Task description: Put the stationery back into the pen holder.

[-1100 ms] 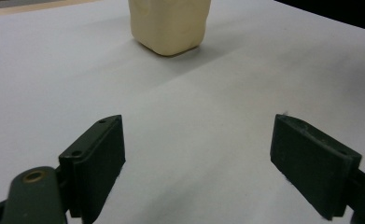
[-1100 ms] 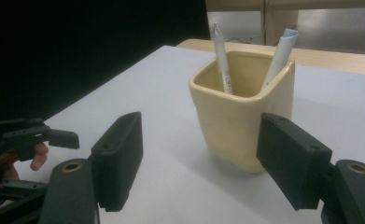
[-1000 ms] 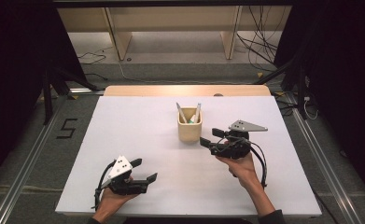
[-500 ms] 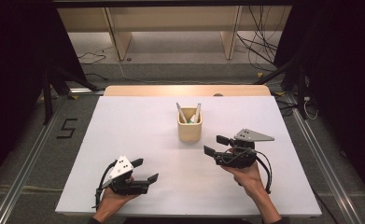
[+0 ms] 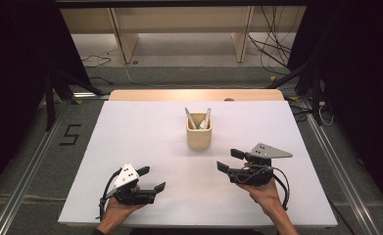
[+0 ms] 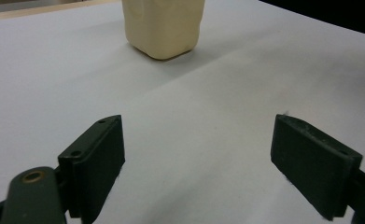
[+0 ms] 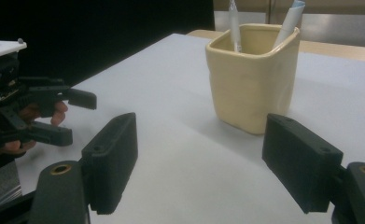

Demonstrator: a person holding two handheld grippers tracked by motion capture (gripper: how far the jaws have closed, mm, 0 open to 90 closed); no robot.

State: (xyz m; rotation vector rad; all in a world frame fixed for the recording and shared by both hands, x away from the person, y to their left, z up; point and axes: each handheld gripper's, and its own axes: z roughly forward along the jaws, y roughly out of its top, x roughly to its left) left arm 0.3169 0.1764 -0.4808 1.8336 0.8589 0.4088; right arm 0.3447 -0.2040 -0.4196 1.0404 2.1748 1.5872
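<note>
At frame centre stands the cup (image 5: pixel 199 137) (two pens upright inside); right gripper (image 5: pixel 233 161), jaws spread, is nearer than left gripper (image 5: pixel 151 179), also spread.

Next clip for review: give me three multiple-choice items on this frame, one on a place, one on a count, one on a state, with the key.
1. Where does the cream cup stand on the white table?
A. near the middle, beyond both grippers
B. at the near left corner
C. off the table, on the floor

2. How many pens stand in the cup?
A. none
B. two
C. five

3. How is the right gripper?
A. shut on the cup
B. shut on a pen
C. open, holding nothing

Key: 1 A, the high view shows it central, past both hands. 2 B, two tips rise above the rim. 3 C, its jaws stand apart over bare table.
</note>
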